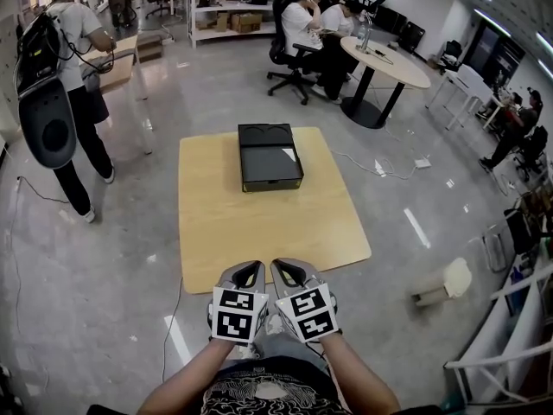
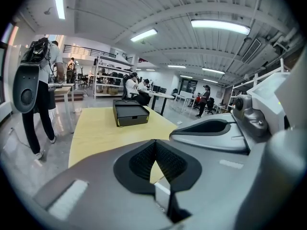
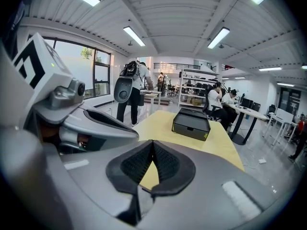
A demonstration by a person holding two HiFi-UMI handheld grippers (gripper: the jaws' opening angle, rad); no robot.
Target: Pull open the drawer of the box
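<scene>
Two grippers, left gripper (image 1: 250,266), right gripper (image 1: 285,264), fingers (image 2: 141,161) pressed together, empty, box (image 1: 270,156) well ahead, apart.

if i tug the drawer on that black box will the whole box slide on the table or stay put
Likely slides: the black box looks loose on a smooth wooden table with nothing in front to stop it. It is low and wide, so tipping seems unlikely. Its walls look stiff, so it should keep its shape; weight can't be judged.
</scene>
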